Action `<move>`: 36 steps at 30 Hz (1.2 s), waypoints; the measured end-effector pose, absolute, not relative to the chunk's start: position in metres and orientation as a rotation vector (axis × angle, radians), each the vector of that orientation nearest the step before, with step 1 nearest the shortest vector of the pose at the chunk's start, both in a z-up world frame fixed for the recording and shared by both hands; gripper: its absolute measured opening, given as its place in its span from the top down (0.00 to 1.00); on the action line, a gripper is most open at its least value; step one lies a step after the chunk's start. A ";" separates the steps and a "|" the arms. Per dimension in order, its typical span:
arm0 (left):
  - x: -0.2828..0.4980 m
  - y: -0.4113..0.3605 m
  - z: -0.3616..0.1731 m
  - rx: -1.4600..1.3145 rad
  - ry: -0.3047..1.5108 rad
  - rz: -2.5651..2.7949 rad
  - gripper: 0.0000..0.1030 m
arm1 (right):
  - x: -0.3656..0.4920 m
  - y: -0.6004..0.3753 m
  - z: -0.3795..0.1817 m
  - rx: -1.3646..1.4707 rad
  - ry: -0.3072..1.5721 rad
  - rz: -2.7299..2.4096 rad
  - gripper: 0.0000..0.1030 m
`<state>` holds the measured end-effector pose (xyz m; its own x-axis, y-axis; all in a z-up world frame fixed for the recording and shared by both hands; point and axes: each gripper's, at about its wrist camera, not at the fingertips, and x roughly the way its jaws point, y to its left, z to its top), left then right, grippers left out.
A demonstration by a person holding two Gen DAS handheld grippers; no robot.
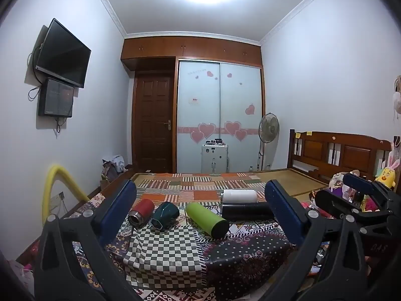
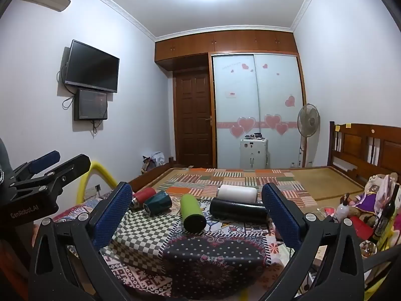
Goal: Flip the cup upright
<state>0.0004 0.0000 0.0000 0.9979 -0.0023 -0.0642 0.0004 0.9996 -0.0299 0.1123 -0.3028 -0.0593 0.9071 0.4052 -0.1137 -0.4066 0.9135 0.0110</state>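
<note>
Several cups lie on their sides on a patterned cloth: a red cup (image 1: pixel 141 211) (image 2: pixel 143 196), a dark green faceted cup (image 1: pixel 165 215) (image 2: pixel 158 202), a lime green tumbler (image 1: pixel 207 219) (image 2: pixel 192 212), a black tumbler (image 1: pixel 246 211) (image 2: pixel 236 210) and a white cup (image 1: pixel 240 196) (image 2: pixel 236 194). My left gripper (image 1: pixel 200 215) is open and empty, held back from the cups. My right gripper (image 2: pixel 198 218) is open and empty, also short of them. The right gripper shows at the right edge of the left wrist view (image 1: pixel 356 200), and the left one at the left edge of the right wrist view (image 2: pixel 50 168).
The cloths cover a raised surface (image 1: pixel 160 255) in front of a bed with a wooden headboard (image 1: pixel 338 150). Toys and bottles (image 2: pixel 371 200) crowd the right side. A yellow foam tube (image 1: pixel 57 190) curves at the left. A fan (image 1: pixel 268 128) and wardrobe stand behind.
</note>
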 end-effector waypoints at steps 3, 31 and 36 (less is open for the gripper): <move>0.001 0.001 0.000 -0.031 0.065 0.003 0.00 | 0.112 -0.302 -0.059 -0.012 0.120 0.419 0.00; -0.007 0.001 -0.004 -0.008 0.043 0.003 0.00 | 0.110 -0.297 -0.060 -0.019 0.113 0.421 0.00; -0.007 0.000 -0.003 -0.008 0.043 0.003 0.00 | 0.110 -0.297 -0.060 -0.021 0.113 0.421 0.00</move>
<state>-0.0072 0.0003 -0.0030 0.9991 0.0032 -0.0430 -0.0035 1.0000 -0.0080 0.1104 -0.2967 -0.0595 0.9067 0.4062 -0.1138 -0.4086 0.9127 0.0028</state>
